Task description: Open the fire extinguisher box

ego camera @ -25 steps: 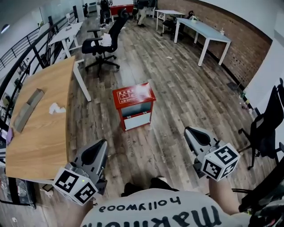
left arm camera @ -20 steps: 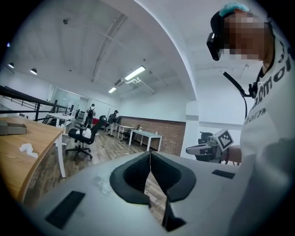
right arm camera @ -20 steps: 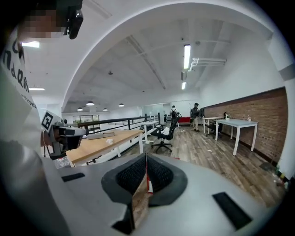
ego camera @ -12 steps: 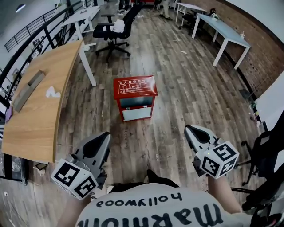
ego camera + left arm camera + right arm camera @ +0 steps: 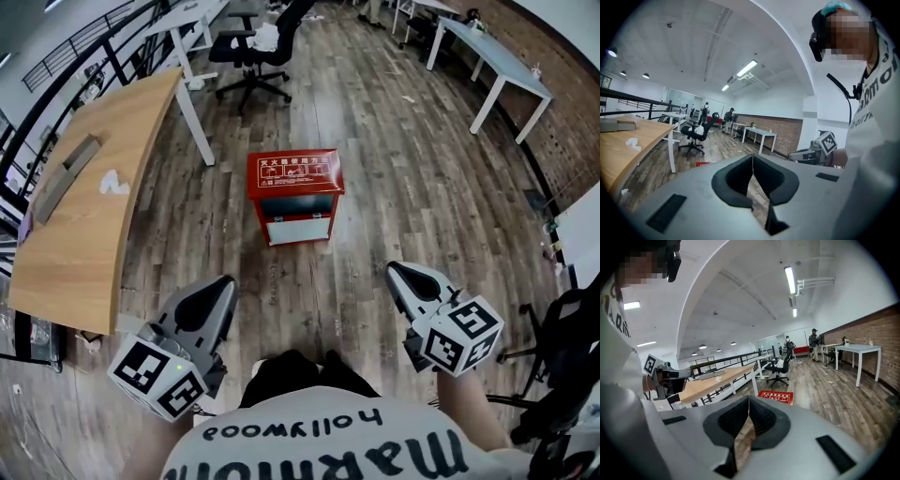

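Note:
The red fire extinguisher box [image 5: 295, 192] stands on the wood floor, lid shut, with white print on its top and a pale panel on its front. It lies well ahead of both grippers. My left gripper [image 5: 221, 287] is low on the left with its jaws shut and nothing in them. My right gripper [image 5: 397, 273] is low on the right, jaw tips meeting, also empty. In the right gripper view the box top [image 5: 776, 397] shows just beyond the shut gripper [image 5: 749, 400]. A sliver of the box [image 5: 705, 164] peeks over the left gripper [image 5: 752, 157].
A long wooden desk [image 5: 84, 206] runs along the left with a railing behind it. A black office chair [image 5: 258, 47] stands beyond the box. White tables [image 5: 497, 66] line the brick wall, and another black chair [image 5: 562, 328] is at my right.
The head view has come nearer to the box, which now sits higher and squarer in the frame. Both grippers stay shut, low in the picture, carried forward with the person.

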